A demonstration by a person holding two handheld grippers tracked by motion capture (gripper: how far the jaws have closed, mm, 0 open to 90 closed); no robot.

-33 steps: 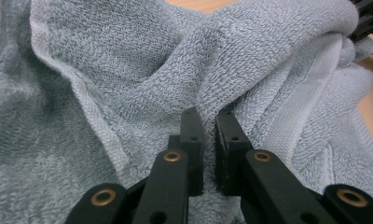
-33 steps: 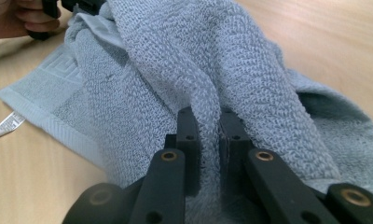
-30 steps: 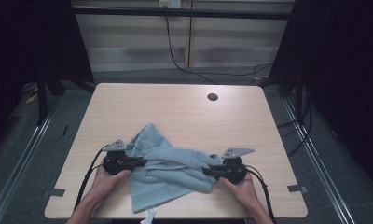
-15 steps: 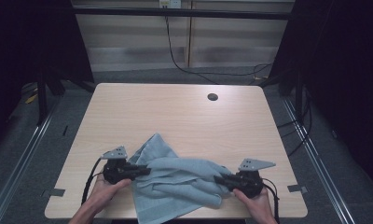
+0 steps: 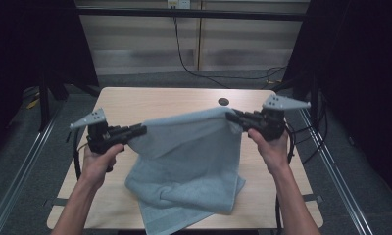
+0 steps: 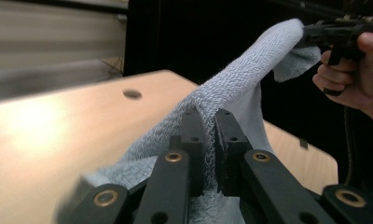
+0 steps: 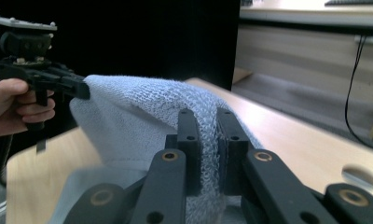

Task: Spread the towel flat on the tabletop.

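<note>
Grey terry towel (image 5: 189, 156) held up by its top edge between two claws, above the wooden surface (image 5: 135, 103).

From the high view the towel's whole drape shows — top edge taut between the left claw (image 5: 141, 130) and the right claw (image 5: 232, 117), body hanging, lower part folded on the surface and lapping over its near edge. The left gripper view (image 6: 208, 144) instead shows the looped pile pinched between pressed-together jaws, the edge rising to the right claw (image 6: 306, 35) in the person's hand (image 6: 357, 74). The right gripper view (image 7: 207, 149) shows the same pinch on the opposite corner, with the left claw (image 7: 84, 88) at the far end. A round hole (image 5: 223, 102) sits near the far edge — the far half of the surface lies bare, dark floor around it.
</note>
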